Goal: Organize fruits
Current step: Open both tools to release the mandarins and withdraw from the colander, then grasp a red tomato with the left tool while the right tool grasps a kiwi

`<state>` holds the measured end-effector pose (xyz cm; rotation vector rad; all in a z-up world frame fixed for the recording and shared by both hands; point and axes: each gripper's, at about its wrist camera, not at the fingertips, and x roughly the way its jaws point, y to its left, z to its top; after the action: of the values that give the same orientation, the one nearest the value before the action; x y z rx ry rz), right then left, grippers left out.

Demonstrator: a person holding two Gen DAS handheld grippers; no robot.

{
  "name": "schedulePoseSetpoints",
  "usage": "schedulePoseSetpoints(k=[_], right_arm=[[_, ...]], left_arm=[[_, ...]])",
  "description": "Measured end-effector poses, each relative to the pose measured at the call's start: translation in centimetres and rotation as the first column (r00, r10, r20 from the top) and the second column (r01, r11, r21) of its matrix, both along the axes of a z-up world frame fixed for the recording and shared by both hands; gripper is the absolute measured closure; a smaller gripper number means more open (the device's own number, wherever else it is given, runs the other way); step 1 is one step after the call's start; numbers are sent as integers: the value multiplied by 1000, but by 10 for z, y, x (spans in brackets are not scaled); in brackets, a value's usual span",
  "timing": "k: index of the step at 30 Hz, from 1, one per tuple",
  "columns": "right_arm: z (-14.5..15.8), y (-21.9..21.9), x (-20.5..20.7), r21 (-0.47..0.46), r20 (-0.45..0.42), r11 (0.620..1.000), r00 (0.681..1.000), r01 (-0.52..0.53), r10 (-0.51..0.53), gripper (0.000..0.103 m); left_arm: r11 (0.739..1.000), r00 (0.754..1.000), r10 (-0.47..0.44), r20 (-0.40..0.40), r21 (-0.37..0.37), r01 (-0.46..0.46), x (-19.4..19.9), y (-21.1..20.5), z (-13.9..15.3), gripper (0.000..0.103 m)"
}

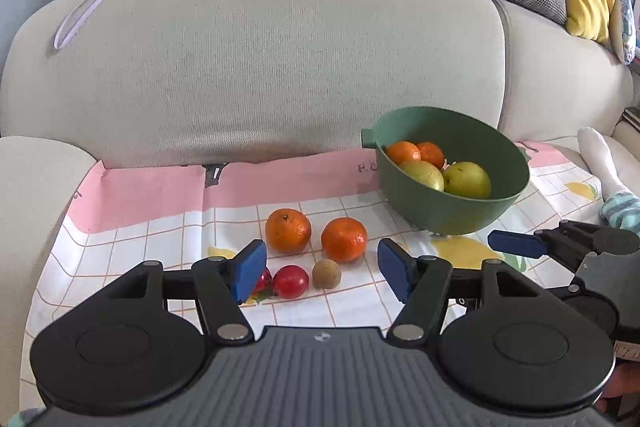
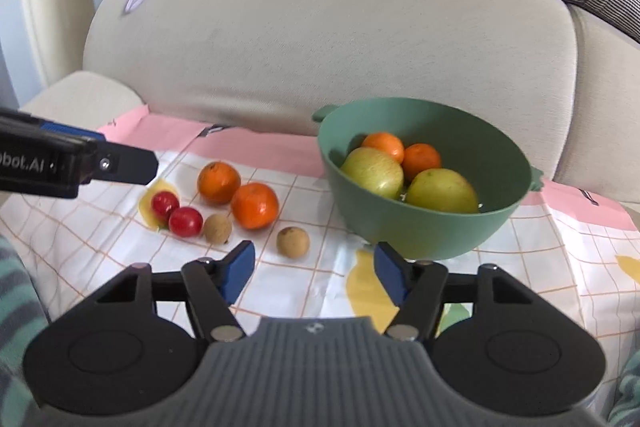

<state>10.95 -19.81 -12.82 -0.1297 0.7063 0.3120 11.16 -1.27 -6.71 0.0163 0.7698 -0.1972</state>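
Sofa-backed checked cloth (image 1: pixel 132 251) holds loose fruit. Both grippers' jaws gape, empty. Cherry tomatoes (image 2: pixel 185 221), probably soft, want gentle side pinches; oranges (image 2: pixel 254 205) look firmer.

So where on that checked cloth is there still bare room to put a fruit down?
Bare cloth lies left of the cherry tomatoes, and more lies right of the green bowl, toward the edge. The pink strip behind the oranges is free too. It is crowded in the middle, where oranges, tomatoes and small brown fruits cluster beside the bowl.
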Motion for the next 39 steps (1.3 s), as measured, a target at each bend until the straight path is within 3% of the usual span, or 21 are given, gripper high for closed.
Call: schedulePoseSetpoints(k=[23,35,39], right_arm=[[-34,30,42,-14,-52,995,994,-96,95,67],[-43,34,53,-24,-73,996,993,-91,90,68],[-47,35,58,-27,-82,996,993,-89,86,71]], left_arm=[[1000,992,16,-122,8,-15,29,16,-46,39],[1000,989,2,-151,-4,-3,38,15,-59,48],[999,989,-8,-149,29,13,40,12,-66,49]])
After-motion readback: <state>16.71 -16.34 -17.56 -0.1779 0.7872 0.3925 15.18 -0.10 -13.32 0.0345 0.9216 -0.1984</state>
